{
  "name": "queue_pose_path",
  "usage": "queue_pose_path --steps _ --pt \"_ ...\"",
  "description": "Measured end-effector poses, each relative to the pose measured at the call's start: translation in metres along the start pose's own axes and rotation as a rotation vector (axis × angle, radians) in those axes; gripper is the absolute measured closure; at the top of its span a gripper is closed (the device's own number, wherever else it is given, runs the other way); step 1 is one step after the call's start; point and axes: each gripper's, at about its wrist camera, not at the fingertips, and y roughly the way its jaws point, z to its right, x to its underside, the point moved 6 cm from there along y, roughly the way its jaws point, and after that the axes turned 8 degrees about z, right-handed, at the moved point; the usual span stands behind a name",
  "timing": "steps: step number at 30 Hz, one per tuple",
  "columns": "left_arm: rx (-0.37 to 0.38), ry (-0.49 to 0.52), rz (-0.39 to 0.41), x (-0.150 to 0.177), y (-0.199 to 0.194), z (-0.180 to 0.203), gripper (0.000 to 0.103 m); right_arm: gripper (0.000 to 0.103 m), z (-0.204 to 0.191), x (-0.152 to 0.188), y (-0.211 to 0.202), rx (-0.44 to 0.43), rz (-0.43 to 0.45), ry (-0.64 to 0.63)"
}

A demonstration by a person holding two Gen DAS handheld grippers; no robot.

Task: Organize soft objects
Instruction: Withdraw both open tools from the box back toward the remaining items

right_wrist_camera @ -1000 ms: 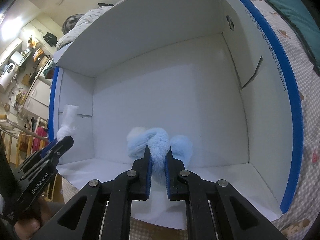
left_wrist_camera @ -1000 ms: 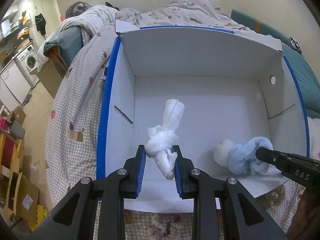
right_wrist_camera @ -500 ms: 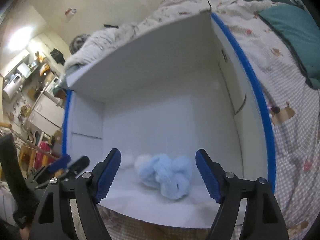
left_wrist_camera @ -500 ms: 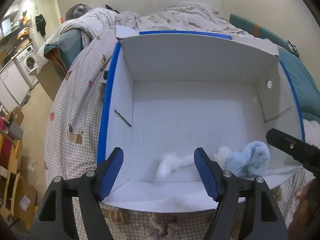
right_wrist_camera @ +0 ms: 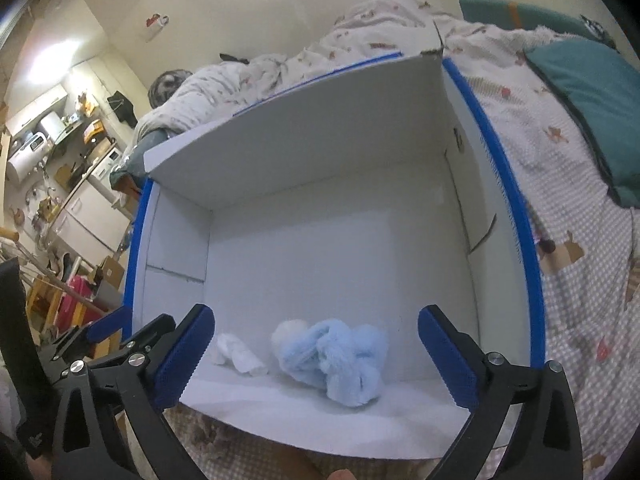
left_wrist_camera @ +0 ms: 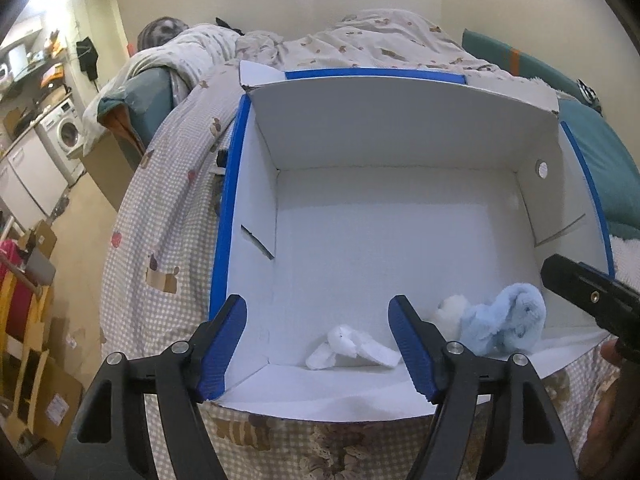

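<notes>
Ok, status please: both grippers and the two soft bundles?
Left hand-held gripper open, empty. Right hand-held gripper open, empty. White bundle and blue bundle lying in the box, near front wall. Nothing in the way.

White sock (left_wrist_camera: 352, 347): small knotted bundle of thin white fabric, one flat end trailing right. Lies on its side on the box (left_wrist_camera: 400, 240) floor, close to the near edge, left of centre.

Blue sock (left_wrist_camera: 504, 324): larger fluffy pale-blue item, knotted into a lumpy bundle with a white fuzzy end (left_wrist_camera: 452, 312) on its left. Lies on the box floor near the near edge, toward the near right corner, just right of the white sock; whether they touch cannot be told.

Box: open white cardboard, blue-edged side walls, upright far flap; it sits on a checked bedspread.
</notes>
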Motion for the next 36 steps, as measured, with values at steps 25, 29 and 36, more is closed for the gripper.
queue_pose_path --steps 25,29,36 --pt "-0.004 -0.078 0.032 0.013 -0.050 -0.028 0.032 0.000 -0.006 0.024 -0.051 0.021 0.013 -0.064" --pt "-0.013 -0.090 0.049 0.017 -0.062 -0.034 0.032 0.000 -0.012 0.034 -0.063 0.019 0.017 -0.075" --pt "-0.021 -0.115 0.019 0.038 -0.073 -0.043 0.032 0.000 -0.015 0.052 -0.076 0.024 0.007 -0.071"
